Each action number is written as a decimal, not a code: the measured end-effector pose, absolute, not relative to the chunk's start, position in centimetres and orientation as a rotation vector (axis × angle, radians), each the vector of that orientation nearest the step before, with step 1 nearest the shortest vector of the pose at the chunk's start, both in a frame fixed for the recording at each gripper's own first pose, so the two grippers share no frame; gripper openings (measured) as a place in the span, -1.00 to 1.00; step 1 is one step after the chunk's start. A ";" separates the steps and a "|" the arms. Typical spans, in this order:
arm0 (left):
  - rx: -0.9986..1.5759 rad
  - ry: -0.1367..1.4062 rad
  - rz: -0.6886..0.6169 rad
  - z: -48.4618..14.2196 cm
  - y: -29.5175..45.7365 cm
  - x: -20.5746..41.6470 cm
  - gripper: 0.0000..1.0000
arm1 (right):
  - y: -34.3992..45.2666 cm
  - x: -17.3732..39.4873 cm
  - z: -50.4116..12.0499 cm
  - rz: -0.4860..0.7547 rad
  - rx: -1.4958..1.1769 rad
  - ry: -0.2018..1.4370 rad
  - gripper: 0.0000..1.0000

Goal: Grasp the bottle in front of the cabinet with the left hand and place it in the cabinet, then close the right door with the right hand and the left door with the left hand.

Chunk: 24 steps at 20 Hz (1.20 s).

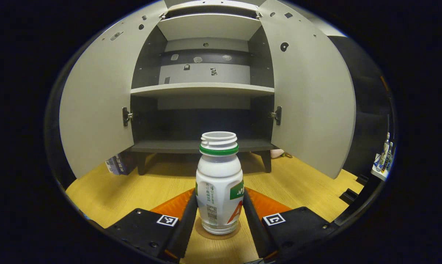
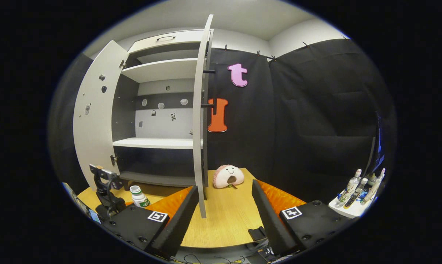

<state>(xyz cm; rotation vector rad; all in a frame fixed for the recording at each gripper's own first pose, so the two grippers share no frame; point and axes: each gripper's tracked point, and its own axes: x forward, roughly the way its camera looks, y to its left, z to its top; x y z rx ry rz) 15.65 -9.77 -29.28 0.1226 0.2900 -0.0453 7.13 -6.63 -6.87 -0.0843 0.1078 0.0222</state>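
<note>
Bottle (image 1: 219,183): upright on the surface (image 1: 133,187) before the cabinet (image 1: 202,90), capless.
Left gripper (image 1: 219,216): fingers flank the bottle's lower body, touching or nearly so; a firm pinch cannot be told.
Right gripper (image 2: 224,209): spread, holding nothing, near the right door (image 2: 199,121) edge.
Doors: both open.
Plush toy (image 2: 228,176): beside the cabinet.

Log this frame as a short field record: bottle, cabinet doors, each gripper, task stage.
bottle: white bottle, uncapped, upright on the wooden table in front of the cabinet
cabinet doors: left door and right door both open
shelves: bottom shelf bare where visible
left gripper: left gripper fingers flank the bottle; contact cannot be told
right gripper: right gripper open, near the right door's edge
task stage: bottle not yet placed
</note>
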 end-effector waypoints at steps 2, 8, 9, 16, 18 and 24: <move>0.113 0.306 -0.074 -27.4 -9.5 15.3 0.40 | -6.4 7.2 -6.7 -0.003 -0.075 0.107 0.93; 0.077 0.314 -0.134 -20.4 -8.9 15.2 0.39 | -5.0 7.7 -6.5 -0.036 -0.055 0.102 0.93; 0.065 0.300 -0.142 -19.1 -8.8 15.5 0.39 | -4.8 7.7 -6.4 -0.037 -0.061 0.101 0.93; 0.056 0.252 -0.134 -13.0 -7.0 18.5 0.40 | -3.9 8.5 -6.8 -0.033 -0.064 0.111 0.93; 0.064 0.240 -0.128 -11.4 -6.7 19.9 0.39 | -3.8 8.6 -6.8 -0.032 -0.062 0.114 0.80; 0.074 0.176 -0.127 -6.3 -6.8 23.8 0.39 | -4.5 8.4 -6.2 -0.036 -0.058 0.104 0.93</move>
